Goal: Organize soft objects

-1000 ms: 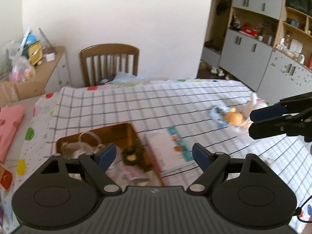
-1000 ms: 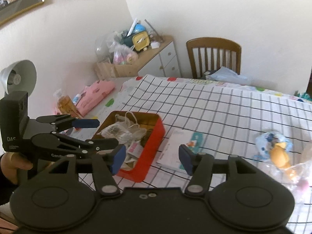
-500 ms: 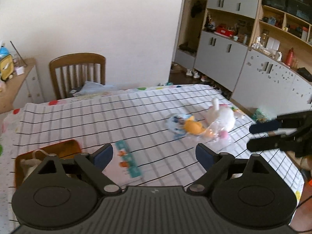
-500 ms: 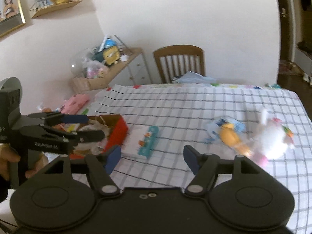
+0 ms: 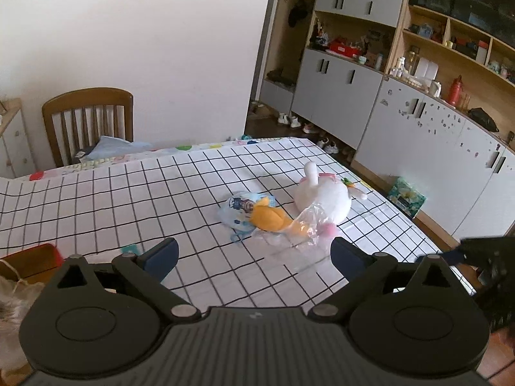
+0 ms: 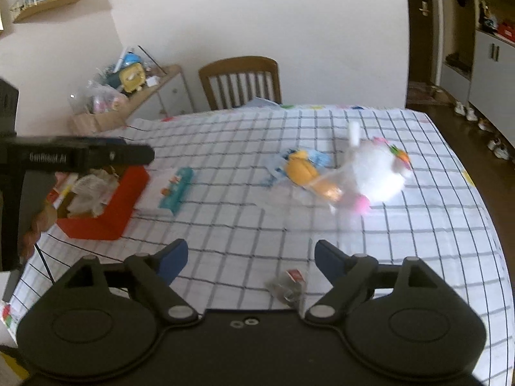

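Note:
On the checked tablecloth [image 5: 128, 193] lie a white plush rabbit [image 5: 325, 197], an orange plush toy [image 5: 268, 217] on a light blue pouch [image 5: 238, 207], and a crumpled clear plastic bag [image 5: 304, 228]. My left gripper [image 5: 254, 255] hovers just short of them, its jaws opening, nothing between them. The right wrist view shows the same rabbit [image 6: 375, 170] and orange toy [image 6: 304, 169], blurred. My right gripper [image 6: 251, 259] is farther back, jaws also opening and empty, with a small grey wrapper [image 6: 288, 288] lying just below its gap.
A red box [image 6: 106, 206] full of items sits at the table's left, a teal-edged booklet [image 6: 175, 189] beside it. A wooden chair [image 5: 87, 122] stands at the far edge. Grey cabinets [image 5: 418, 128] line the right wall. The table edge drops off right of the rabbit.
Both grippers swung right, from the red box toward the plush toys, which now sit nearer the middle of both views. Both pairs of jaws stand wider apart.

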